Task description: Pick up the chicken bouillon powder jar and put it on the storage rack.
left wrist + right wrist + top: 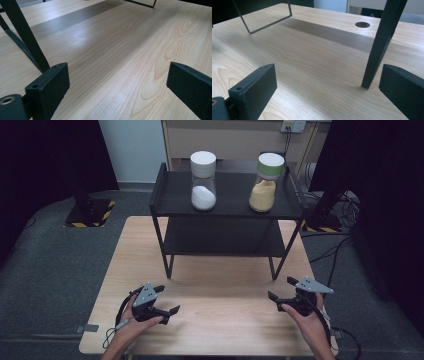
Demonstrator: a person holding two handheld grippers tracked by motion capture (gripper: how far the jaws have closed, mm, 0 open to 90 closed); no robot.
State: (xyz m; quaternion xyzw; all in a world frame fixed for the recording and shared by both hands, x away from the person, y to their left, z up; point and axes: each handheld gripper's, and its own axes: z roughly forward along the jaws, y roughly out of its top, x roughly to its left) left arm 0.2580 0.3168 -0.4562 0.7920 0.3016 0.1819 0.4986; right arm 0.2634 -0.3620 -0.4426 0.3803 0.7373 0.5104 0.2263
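I hold my left gripper (162, 301) and right gripper (281, 290) low over the table (215, 320) in front of the shelf (227, 205), jaws apart and empty. Nothing seems begun; I judge the next move is a reach up to a jar (203, 181) on the shelf.

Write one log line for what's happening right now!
left gripper: open, over table | right gripper: open, over table | white jar, yellow jar: upright on shelf top | nothing held

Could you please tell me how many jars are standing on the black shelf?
2, both on the top tier: a white-lidded jar at left, a green-lidded jar at right. The lower tier looks bare.
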